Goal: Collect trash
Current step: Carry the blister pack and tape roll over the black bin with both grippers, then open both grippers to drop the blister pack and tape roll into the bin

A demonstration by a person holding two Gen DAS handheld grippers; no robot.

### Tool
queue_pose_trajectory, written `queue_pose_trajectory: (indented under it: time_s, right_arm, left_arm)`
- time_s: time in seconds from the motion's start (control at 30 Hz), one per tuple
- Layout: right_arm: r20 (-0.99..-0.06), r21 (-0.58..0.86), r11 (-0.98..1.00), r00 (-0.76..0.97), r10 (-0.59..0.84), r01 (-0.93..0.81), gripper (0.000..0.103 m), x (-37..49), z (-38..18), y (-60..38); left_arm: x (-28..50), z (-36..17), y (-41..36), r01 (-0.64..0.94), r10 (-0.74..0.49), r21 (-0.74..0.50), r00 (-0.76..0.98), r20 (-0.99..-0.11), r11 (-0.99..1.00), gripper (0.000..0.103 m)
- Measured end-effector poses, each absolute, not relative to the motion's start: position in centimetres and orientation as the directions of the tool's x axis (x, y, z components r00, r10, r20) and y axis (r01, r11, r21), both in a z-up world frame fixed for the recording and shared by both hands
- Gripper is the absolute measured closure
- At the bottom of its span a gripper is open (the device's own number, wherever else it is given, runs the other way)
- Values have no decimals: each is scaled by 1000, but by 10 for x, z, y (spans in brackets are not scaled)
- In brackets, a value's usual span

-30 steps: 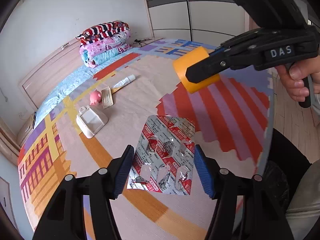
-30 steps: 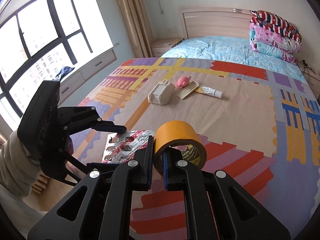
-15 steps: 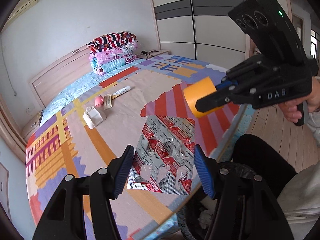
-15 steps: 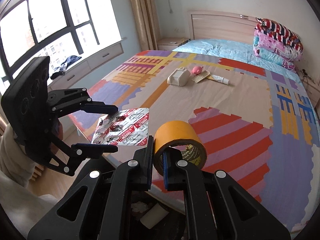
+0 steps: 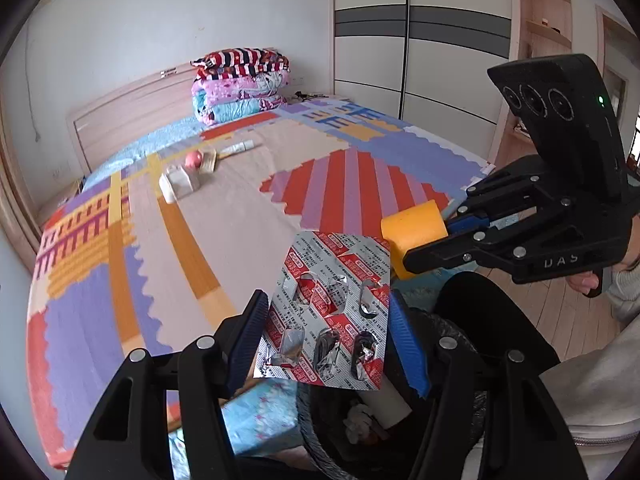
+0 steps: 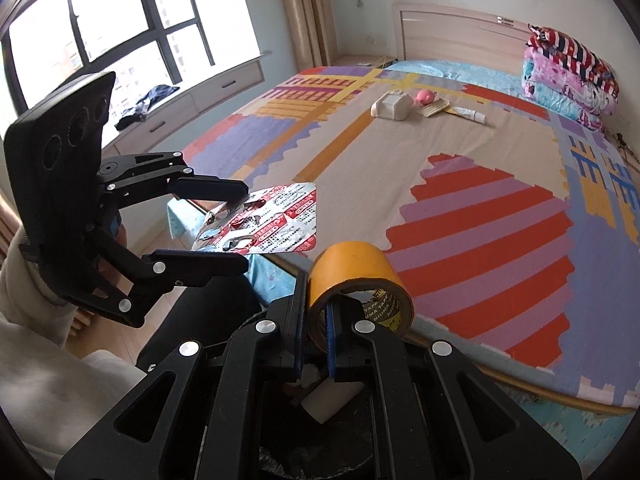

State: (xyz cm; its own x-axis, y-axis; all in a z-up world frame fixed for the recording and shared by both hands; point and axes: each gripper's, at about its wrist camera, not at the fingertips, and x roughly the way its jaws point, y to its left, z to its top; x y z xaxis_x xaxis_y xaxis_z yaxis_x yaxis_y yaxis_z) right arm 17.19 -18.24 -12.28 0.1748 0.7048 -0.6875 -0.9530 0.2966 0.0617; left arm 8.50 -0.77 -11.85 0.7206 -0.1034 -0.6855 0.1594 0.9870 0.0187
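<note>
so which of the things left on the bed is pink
The small round pink toy, lying between the white box and the white tube; the flat card beside it is beige.

The blister pack [image 5: 332, 308] is crinkled, shiny foil printed red. The tape roll [image 6: 358, 276] looks smooth, slightly glossy orange plastic. Both tongs [image 5: 326, 340] [image 6: 316, 334] are matt black plastic with ribbed blue pads [image 5: 404, 344]. The bed [image 6: 460, 168] carries matt woven cloth; its headboard [image 6: 460, 36] is pale wood.

A bedroom in daylight: a bed [image 6: 460, 168] under a patchwork cover, wooden headboard [image 6: 460, 36] at twelve o'clock, folded quilts [image 6: 568, 72] at two, a large window [image 6: 120, 32] at ten, wardrobe [image 5: 420, 60] opposite.
</note>
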Motion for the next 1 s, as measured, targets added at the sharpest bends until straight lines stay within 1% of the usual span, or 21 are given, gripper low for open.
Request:
queue_pose_trajectory:
  time_s: [0.27, 0.53, 0.83, 1.0]
  right_arm:
    - [-725, 104, 290, 127, 677, -951, 94, 161, -154, -191]
    - [-771, 167, 318, 77, 632, -933, 94, 160, -194, -197]
    - [-828, 212, 352, 24, 560, -912, 94, 164, -243, -193]
    - [-851, 223, 362, 0, 525, -905, 94, 170, -259, -186]
  left_arm:
    - [70, -142, -14, 145, -139, -53, 684, -716, 988, 44]
    - [61, -181, -19, 128, -178, -126, 606, -776, 984, 44]
    - [67, -226, -25, 107, -186, -153, 503, -844, 982, 44]
    - [73, -252, -28, 84, -180, -159, 438, -881, 984, 44]
